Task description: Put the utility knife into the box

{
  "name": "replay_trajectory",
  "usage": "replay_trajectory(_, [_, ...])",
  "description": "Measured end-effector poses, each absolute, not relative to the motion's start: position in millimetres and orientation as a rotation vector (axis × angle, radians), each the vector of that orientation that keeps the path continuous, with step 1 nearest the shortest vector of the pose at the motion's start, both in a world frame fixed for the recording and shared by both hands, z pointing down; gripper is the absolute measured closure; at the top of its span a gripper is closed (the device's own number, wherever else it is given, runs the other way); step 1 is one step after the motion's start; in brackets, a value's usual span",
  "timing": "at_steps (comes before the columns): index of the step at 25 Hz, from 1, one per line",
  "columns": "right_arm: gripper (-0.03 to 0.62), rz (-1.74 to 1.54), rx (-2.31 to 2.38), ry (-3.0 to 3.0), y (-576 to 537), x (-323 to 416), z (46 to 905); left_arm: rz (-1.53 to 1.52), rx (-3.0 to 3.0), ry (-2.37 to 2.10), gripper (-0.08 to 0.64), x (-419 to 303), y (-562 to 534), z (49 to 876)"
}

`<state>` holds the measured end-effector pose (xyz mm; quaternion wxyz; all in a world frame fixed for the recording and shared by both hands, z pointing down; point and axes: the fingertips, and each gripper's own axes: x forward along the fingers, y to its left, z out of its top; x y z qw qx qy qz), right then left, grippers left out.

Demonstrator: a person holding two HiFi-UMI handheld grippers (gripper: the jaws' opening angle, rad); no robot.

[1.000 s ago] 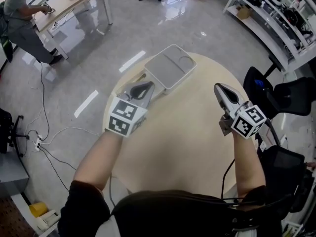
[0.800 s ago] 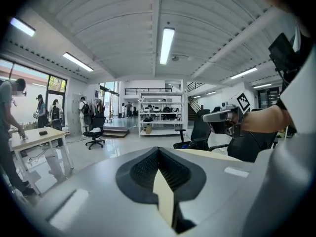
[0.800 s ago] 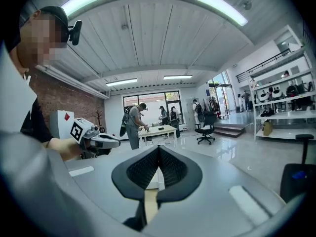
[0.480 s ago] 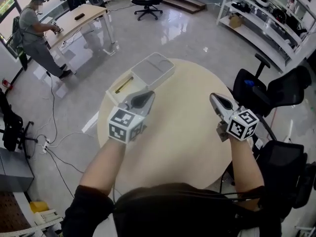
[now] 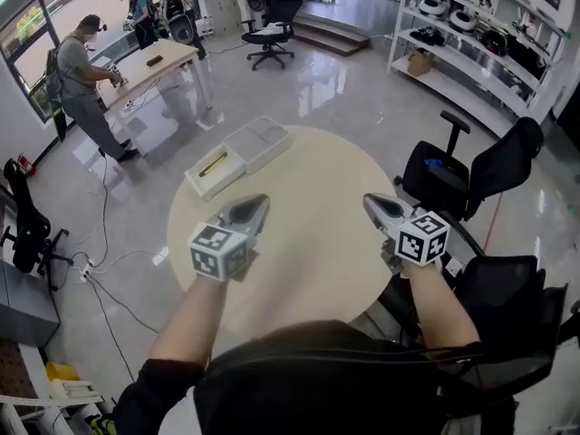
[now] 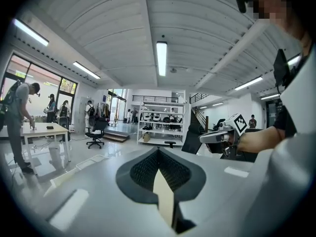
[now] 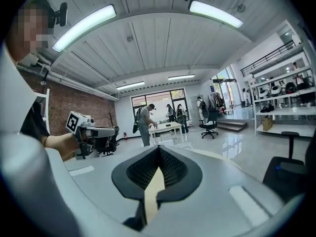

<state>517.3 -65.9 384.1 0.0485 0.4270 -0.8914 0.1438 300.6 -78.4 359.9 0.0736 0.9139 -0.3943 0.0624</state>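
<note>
On the far left part of the round beige table stands a white box with its lid laid open beside it. In the box lies the yellow utility knife. My left gripper hovers over the table's near left, well short of the box, shut and empty. Over the table's right side my right gripper is shut and empty too. The left gripper view shows closed jaws with the right gripper beyond them; the right gripper view shows closed jaws with the left gripper beyond.
Black office chairs stand close to the table's right edge. A person works at a desk far to the left, and others stand behind. Shelving lines the far right. Cables trail on the floor at left.
Both grippers have drawn back from the box toward the person, the left one leaving the lid's edge. The head view has risen and takes in more of the room.
</note>
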Motion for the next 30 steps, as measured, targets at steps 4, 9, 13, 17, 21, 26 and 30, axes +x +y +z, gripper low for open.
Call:
replay_trajectory(4, [0.578, 0.415, 1.295, -2.734, -28, 537, 373, 0.177, 2.767, -1.197, 0.56, 323, -36, 346])
replay_trajectory(9, [0.578, 0.363, 1.256, -2.753, 19, 552, 357, 0.155, 2.799, -1.188, 0.56, 353, 14, 332])
replay_trajectory(13, [0.578, 0.358, 1.22, -2.765, 55, 550, 354, 0.174, 2.823, -1.143, 0.56, 369, 52, 331])
replay_trajectory(17, [0.578, 0.392, 1.224, -2.772, 88, 546, 353, 0.145, 2.834, -1.087, 0.56, 376, 82, 324])
replay_trajectory(21, [0.578, 0.377, 1.247, -2.777, 118, 542, 349, 0.08, 2.846, -1.025, 0.56, 382, 109, 319])
replay_trajectory(26, [0.578, 0.363, 1.28, -2.766, 149, 531, 357, -0.02, 2.819, -0.917, 0.56, 382, 135, 325])
replay_trajectory(30, [0.58, 0.354, 1.317, -2.742, 164, 537, 357, -0.05, 2.834, -0.903, 0.56, 380, 147, 321])
